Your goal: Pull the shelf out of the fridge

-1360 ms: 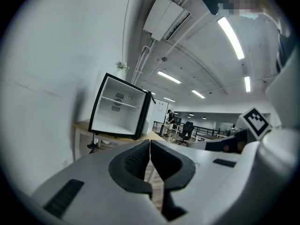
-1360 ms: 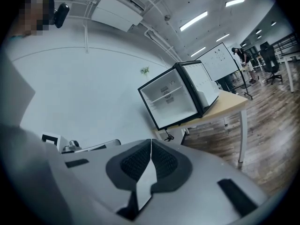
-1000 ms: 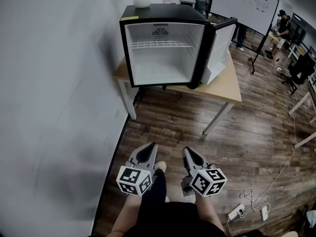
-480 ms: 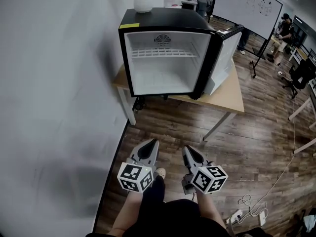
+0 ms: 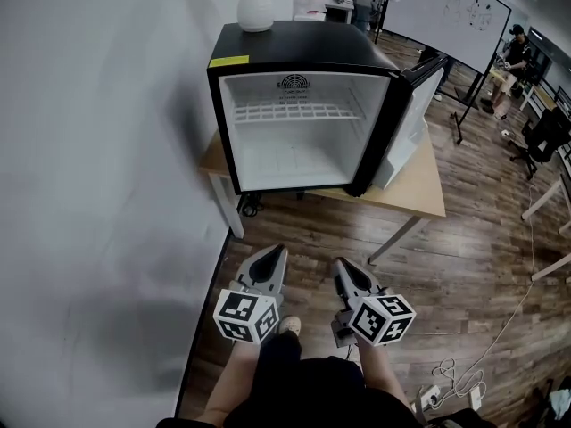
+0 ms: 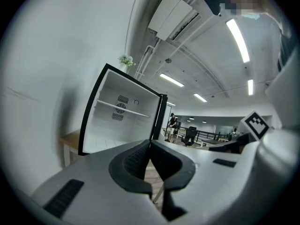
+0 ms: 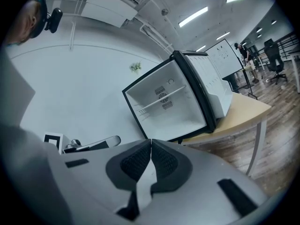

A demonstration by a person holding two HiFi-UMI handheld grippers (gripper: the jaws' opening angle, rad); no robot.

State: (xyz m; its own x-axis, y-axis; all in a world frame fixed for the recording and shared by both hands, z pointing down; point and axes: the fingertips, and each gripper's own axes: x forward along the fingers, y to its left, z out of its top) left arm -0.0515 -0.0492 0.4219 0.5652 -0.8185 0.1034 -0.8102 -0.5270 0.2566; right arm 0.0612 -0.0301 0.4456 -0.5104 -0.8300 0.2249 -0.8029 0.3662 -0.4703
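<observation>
One fridge (image 5: 303, 47) stands on one wooden table (image 5: 415, 185), with one door (image 5: 412, 119) and one wire shelf (image 5: 294, 111) inside. One white vase (image 5: 255, 3) sits on top, and one yellow sticker (image 5: 228, 61) marks the front edge. There are two grippers, the left gripper (image 5: 278, 251) and the right gripper (image 5: 341, 264), each with one marker cube (image 5: 244, 316). Farther off are one whiteboard (image 5: 455, 12), one office chair (image 5: 546, 132) and two people (image 5: 513, 47) that can be made out
</observation>
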